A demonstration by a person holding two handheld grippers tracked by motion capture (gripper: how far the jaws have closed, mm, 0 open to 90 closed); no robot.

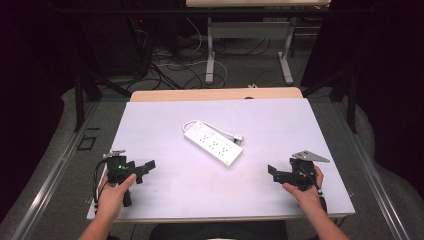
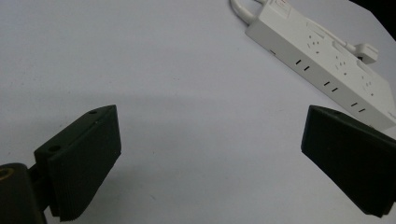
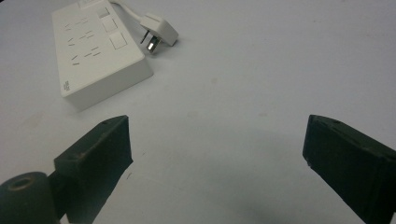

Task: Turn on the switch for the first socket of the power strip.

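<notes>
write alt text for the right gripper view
A white power strip lies flat on a pale table, its plug resting beside it. The right gripper hangs open in front, its two black jaws wide apart with nothing between them.

left gripper (image 1: pixel 146 167) jaws apart, right gripper (image 1: pixel 274 172) likewise

Markings on the power strip (image 3: pixel 95 51): none legible.
A small dark printed mark, possibly a logo, sits on the short end face of the power strip in the right gripper view, too small and blurred to read. A reddish patch at its far end in the left gripper view is equally unreadable. No numbers or signs can be read elsewhere.
</notes>
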